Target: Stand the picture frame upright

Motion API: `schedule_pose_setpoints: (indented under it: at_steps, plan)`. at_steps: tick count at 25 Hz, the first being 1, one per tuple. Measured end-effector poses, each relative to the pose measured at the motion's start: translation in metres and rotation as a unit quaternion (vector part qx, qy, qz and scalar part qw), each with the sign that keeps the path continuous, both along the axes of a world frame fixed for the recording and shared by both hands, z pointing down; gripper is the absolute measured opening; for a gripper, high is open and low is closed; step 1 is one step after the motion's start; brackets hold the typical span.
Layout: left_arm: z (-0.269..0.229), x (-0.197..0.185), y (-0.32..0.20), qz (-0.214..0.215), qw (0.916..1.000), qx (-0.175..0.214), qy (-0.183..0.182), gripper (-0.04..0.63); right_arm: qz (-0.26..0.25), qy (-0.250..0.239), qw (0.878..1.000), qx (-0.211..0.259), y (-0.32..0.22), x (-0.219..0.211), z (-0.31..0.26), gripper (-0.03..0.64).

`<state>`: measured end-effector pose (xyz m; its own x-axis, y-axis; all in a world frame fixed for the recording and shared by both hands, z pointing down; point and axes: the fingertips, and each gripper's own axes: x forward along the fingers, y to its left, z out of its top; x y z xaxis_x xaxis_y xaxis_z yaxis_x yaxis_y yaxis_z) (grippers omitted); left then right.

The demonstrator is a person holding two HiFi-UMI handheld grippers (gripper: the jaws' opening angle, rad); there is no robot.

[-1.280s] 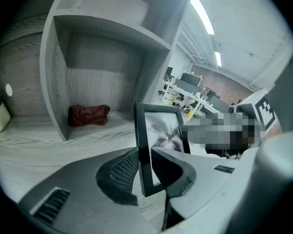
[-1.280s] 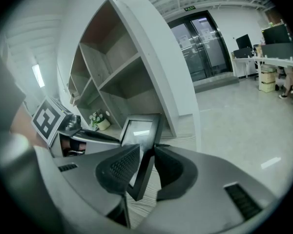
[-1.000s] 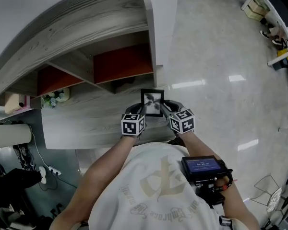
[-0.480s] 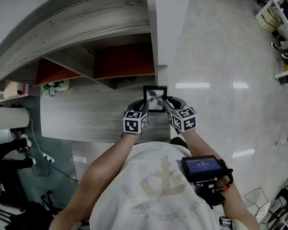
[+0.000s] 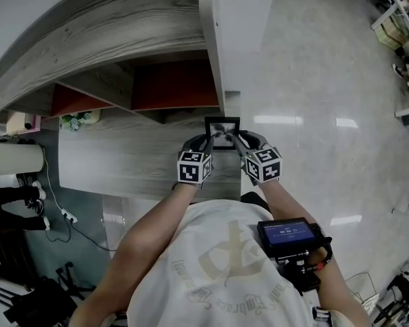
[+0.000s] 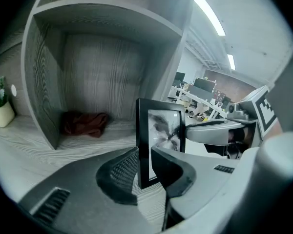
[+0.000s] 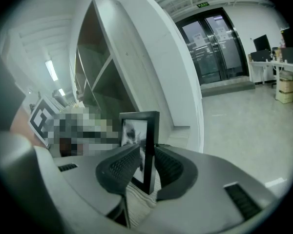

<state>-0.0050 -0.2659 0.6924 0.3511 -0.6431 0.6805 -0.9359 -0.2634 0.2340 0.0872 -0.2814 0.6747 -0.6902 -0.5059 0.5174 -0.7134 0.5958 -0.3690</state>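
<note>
The black picture frame (image 5: 222,128) stands nearly upright on the grey wood desk (image 5: 123,162), close to the desk's right edge. My left gripper (image 5: 208,142) is shut on its left side and my right gripper (image 5: 237,140) on its right side. In the left gripper view, the picture frame (image 6: 161,130) shows a pale blurry print, and the left gripper (image 6: 144,172) clamps its lower left edge. Seen from the right gripper view, the picture frame (image 7: 141,130) is edge-on, its side bar pinched in the right gripper (image 7: 147,167).
A shelf unit with red-backed compartments (image 5: 170,87) rises behind the desk, beside a white upright panel (image 5: 225,39). A dark red cloth (image 6: 85,123) lies in one compartment. A small flower pot (image 5: 75,121) stands at the desk's left. Shiny floor (image 5: 313,114) lies past the right edge.
Both grippers have tipped the frame up from a backward lean to nearly upright and moved it slightly toward the shelf. Both grips have stayed the same.
</note>
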Motion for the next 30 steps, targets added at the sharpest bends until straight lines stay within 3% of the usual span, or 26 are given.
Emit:
schedule_pose_setpoints:
  at_steps: [30]
  plan:
    - [0.011, -0.012, -0.029, -0.024, 0.9997, -0.004, -0.001, 0.083, -0.010, 0.006, 1.000, 0.004, -0.022, -0.010, 0.006, 0.098]
